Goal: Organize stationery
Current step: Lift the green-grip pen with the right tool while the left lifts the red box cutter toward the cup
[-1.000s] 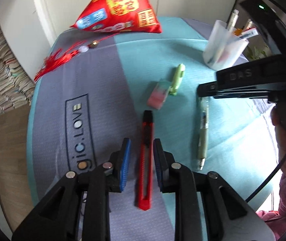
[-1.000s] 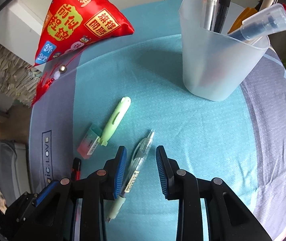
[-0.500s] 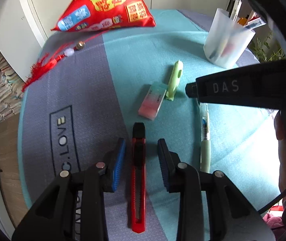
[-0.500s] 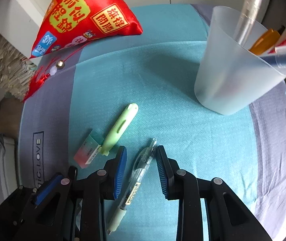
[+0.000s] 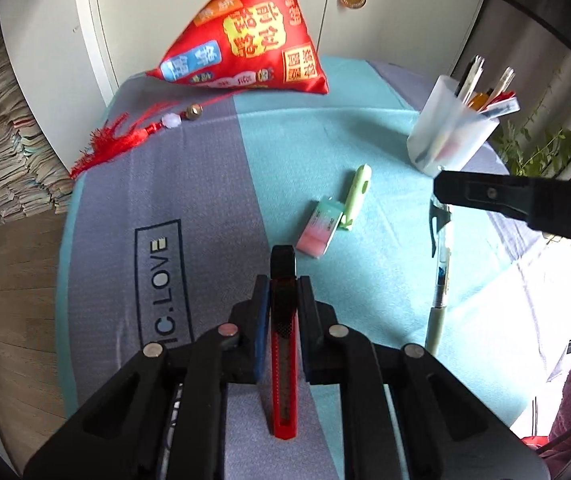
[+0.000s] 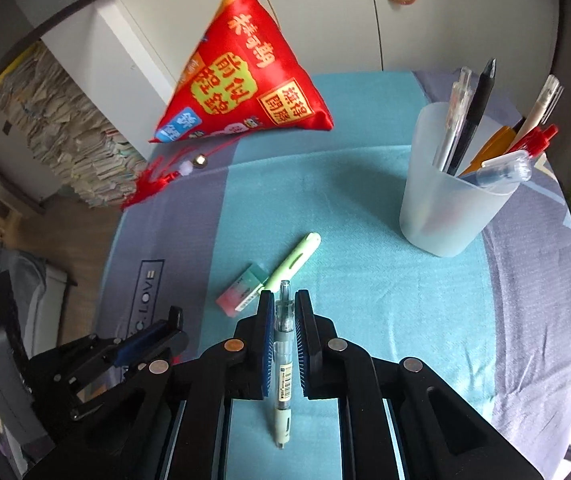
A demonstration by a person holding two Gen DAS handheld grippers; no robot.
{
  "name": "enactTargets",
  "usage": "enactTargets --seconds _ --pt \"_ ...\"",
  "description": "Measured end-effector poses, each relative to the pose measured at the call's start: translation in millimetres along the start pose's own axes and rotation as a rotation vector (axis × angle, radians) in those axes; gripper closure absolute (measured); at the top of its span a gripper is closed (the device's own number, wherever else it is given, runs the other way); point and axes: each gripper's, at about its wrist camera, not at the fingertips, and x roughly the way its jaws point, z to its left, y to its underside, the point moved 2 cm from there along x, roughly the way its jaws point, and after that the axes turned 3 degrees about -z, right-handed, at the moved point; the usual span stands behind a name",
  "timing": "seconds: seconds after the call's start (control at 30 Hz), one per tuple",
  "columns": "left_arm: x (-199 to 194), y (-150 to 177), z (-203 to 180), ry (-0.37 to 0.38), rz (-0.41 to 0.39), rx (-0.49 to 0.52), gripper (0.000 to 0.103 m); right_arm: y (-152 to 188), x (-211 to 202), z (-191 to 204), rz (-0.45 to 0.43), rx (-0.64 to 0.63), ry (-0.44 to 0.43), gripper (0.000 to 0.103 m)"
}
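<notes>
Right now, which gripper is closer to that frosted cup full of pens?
Right. The right gripper, shut on a clear pen, is nearer the cup; the left gripper grips the red cutter farther away.

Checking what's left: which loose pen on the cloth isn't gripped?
The light green pen, lying beside the eraser. The clear-barrelled pen is clamped in the right gripper.

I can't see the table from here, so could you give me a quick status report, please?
Left gripper just closed on red utility knife. Right gripper just closed on clear pen. Eraser, green highlighter loose; path to cup open.
</notes>
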Motion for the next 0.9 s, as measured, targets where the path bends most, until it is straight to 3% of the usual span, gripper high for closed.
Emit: enactTargets --seconds 0.43,0.9 --pt "-42 -8 -11 0.009 -0.115 0.012 0.091 14 -86 12 -0.200 -0.101 -0.033 0.092" --pt "-60 -19 -34 0.020 -0.168 0.045 0.091 8 -131 -13 -0.302 -0.071 -0.001 0.092"
